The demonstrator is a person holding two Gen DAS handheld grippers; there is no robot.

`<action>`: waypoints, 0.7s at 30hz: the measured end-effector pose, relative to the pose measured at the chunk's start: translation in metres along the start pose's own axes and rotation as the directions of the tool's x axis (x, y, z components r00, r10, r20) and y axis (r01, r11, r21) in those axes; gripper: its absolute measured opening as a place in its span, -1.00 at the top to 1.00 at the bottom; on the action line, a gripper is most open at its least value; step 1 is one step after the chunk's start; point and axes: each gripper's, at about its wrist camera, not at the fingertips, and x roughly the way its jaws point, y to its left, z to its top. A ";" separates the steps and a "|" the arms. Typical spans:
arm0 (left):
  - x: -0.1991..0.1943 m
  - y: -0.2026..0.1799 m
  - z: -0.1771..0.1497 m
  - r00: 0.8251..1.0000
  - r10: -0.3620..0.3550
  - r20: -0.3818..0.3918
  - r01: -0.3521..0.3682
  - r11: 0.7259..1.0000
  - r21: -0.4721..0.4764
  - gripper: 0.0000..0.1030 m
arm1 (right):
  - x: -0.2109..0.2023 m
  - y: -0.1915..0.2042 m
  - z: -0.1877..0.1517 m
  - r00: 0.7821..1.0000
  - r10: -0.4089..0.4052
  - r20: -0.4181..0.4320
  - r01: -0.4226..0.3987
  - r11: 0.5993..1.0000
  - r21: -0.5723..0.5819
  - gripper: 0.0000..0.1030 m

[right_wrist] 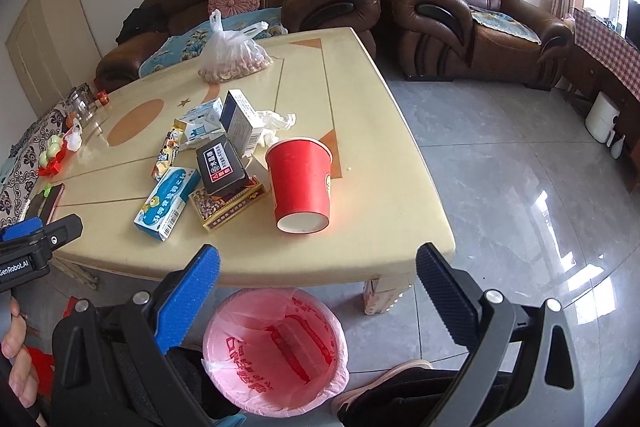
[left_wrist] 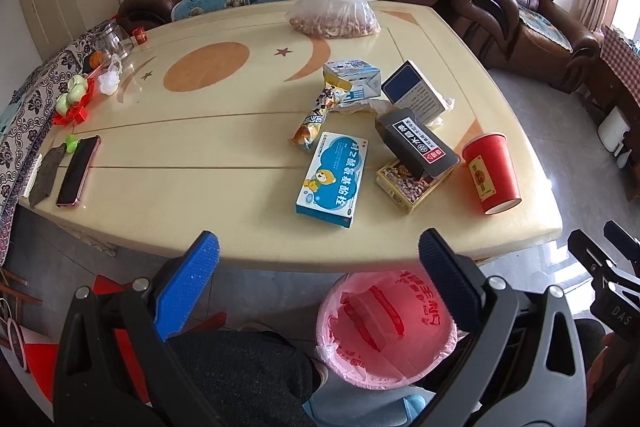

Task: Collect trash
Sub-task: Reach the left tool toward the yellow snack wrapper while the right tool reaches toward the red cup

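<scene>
Since both my tools hang spread and empty short of the cream table's (right_wrist: 400, 227) near edge, I take the blue-and-white medicine carton (left_wrist: 332, 179) ahead of my left gripper (left_wrist: 320, 251), the upside-down red paper cup (right_wrist: 299, 183) ahead of my right gripper (right_wrist: 318, 263), then drop each into the pink-lined bin (right_wrist: 276, 351) directly below.

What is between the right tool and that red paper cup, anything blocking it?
Nothing visible. The right tool hangs open past the table's near edge, and the red paper cup stands alone at the near right of the table, with bare tabletop in front. The boxes lie to the cup's left. The pink-lined bin sits below the edge.
</scene>
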 end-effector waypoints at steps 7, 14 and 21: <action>0.021 0.001 0.015 1.000 0.000 -0.027 0.000 1.000 0.001 -0.90 | 0.019 0.005 0.016 1.000 0.001 -0.014 -0.001 1.000 -0.010 -0.87; 0.034 0.008 0.037 0.999 0.008 -0.042 -0.007 1.000 0.021 -0.90 | 0.030 0.008 0.034 1.000 0.003 -0.017 -0.003 1.000 -0.029 -0.87; 0.052 0.012 0.061 0.999 0.039 -0.029 -0.037 0.997 0.072 -0.90 | 0.044 0.011 0.048 1.000 0.014 -0.026 -0.015 0.999 -0.049 -0.87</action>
